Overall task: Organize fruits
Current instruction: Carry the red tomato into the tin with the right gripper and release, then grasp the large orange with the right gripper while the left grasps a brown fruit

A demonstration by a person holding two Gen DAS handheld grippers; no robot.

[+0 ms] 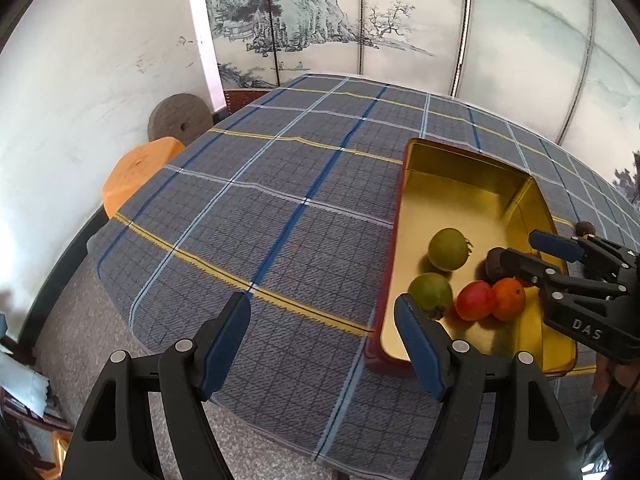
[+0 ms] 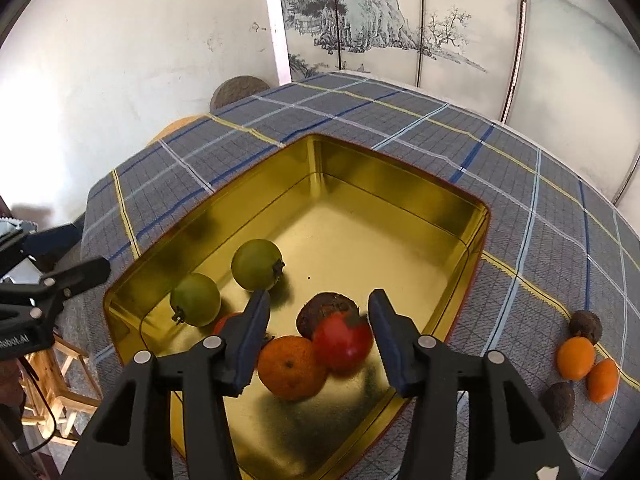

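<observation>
Fingers of right gripper point(image 2: 316, 338) part-open over gold tin point(image 2: 400, 176), gripping nothing; red fruit point(image 2: 342, 342) lies free beside orange point(image 2: 290, 366). Lift straight, avoid nudging pile. Left gripper point(image 1: 322, 338) open, empty. Four fruits point(image 2: 576, 358) wait on cloth.

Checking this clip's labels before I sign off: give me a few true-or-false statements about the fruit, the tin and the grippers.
1. Two green fruits lie inside the gold tin. True.
2. Every fruit is already in the tin. False: two oranges and two brown fruits lie on the checked cloth beside it.
3. The right gripper clamps the red fruit. False: its jaws stand apart above it.
4. The left gripper is open and holds nothing. True.
5. The tin has its lid on. False: it is open.
</observation>
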